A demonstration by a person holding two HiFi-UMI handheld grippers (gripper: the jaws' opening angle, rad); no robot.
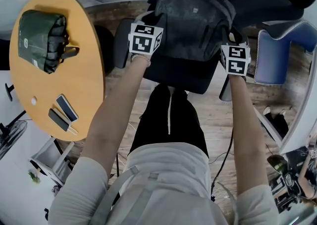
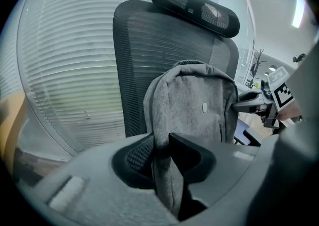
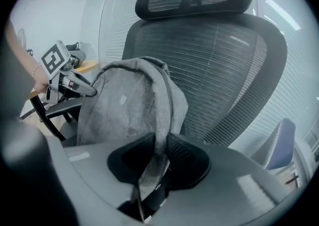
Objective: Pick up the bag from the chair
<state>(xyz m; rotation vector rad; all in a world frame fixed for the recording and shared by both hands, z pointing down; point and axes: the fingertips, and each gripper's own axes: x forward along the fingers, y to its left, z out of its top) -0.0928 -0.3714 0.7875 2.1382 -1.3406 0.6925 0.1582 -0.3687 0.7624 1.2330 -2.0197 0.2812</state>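
Note:
A grey backpack [image 1: 193, 21] stands upright on a black office chair [image 1: 178, 78], leaning on its mesh backrest [image 2: 139, 46]. My left gripper [image 1: 157, 21] is at the bag's left side. In the left gripper view the gripper [image 2: 162, 156] is shut on a fold of the grey fabric of the bag [image 2: 194, 100]. My right gripper [image 1: 229, 38] is at the bag's right side. In the right gripper view it [image 3: 158, 158] pinches the side edge of the bag [image 3: 124, 105], and a strap hangs down between the jaws. The backrest [image 3: 224, 70] rises behind.
A round wooden table [image 1: 29, 85] stands at the left, carrying a dark green bundle [image 1: 42, 40], a phone [image 1: 66, 107] and a dark slim object [image 1: 58, 119]. A blue chair [image 1: 277, 60] is at the right. The person's legs [image 1: 168, 115] are just before the seat.

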